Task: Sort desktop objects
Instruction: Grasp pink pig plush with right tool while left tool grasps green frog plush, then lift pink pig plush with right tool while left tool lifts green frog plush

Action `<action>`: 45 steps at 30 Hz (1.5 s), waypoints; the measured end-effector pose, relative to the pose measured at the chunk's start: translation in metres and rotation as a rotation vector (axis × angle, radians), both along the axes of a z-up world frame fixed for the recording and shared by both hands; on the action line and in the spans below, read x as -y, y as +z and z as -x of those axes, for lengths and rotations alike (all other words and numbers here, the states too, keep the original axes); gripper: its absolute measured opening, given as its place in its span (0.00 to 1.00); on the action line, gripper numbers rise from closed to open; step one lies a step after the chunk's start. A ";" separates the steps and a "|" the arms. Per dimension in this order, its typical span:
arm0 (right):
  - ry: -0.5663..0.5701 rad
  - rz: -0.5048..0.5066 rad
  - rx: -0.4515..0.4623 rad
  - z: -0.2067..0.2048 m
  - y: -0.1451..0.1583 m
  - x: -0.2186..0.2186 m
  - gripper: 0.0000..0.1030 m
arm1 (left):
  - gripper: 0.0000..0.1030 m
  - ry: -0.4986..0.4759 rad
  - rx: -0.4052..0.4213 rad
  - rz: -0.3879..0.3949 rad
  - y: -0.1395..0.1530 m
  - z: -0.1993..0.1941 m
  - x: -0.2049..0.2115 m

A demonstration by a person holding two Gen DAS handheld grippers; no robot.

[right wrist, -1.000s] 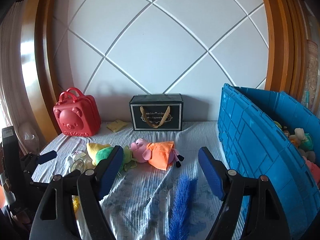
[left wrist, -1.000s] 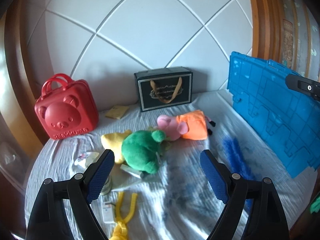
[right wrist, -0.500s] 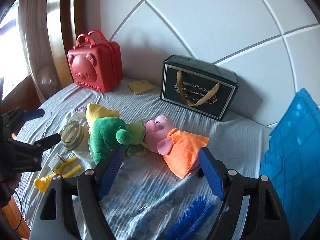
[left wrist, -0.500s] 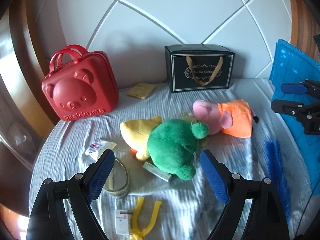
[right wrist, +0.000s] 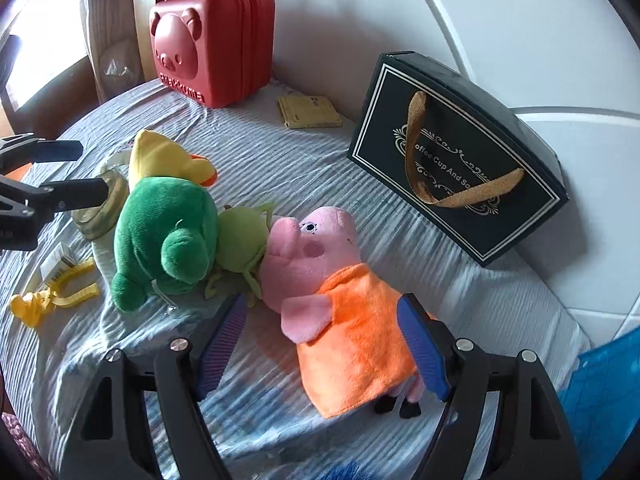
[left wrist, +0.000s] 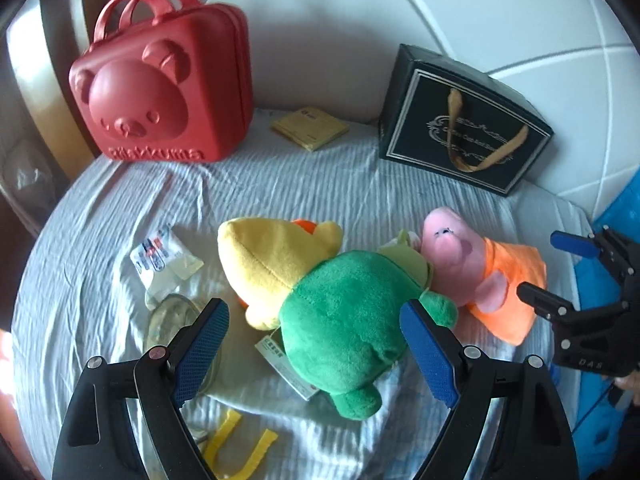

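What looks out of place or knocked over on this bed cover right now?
The plush toys lie toppled in a heap: the green frog on its side against the yellow duck, the pink pig flat beside them. A glass jar lies tipped over behind the frog. Nothing looks spilled or damaged.

Daylight floods in from my left, blowing out the window (right wrist: 36, 60) at upper left of my right view. Soft shadows fall rightward behind the red case (left wrist: 160, 80) and the black gift bag (right wrist: 460, 176). Fisheye bends the wall lines; corners go black. The striped sheet (right wrist: 480, 300) smears with motion blur.
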State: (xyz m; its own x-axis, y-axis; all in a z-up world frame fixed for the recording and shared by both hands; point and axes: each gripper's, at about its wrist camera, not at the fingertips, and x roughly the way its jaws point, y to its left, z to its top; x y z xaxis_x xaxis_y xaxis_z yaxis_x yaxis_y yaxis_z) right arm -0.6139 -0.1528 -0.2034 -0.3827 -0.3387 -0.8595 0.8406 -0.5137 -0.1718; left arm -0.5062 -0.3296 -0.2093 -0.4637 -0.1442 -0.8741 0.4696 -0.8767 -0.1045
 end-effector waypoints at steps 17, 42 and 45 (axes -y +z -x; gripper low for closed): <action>0.240 -0.300 0.081 0.055 -0.088 0.055 1.00 | 1.00 0.308 0.132 -0.144 -0.060 0.050 0.024; 0.166 -0.369 0.065 0.033 -0.118 0.052 1.00 | 1.00 0.261 0.214 -0.124 -0.088 0.086 0.018; 0.124 -0.390 0.093 0.037 -0.117 0.055 1.00 | 0.98 0.204 0.203 -0.114 -0.088 0.076 0.009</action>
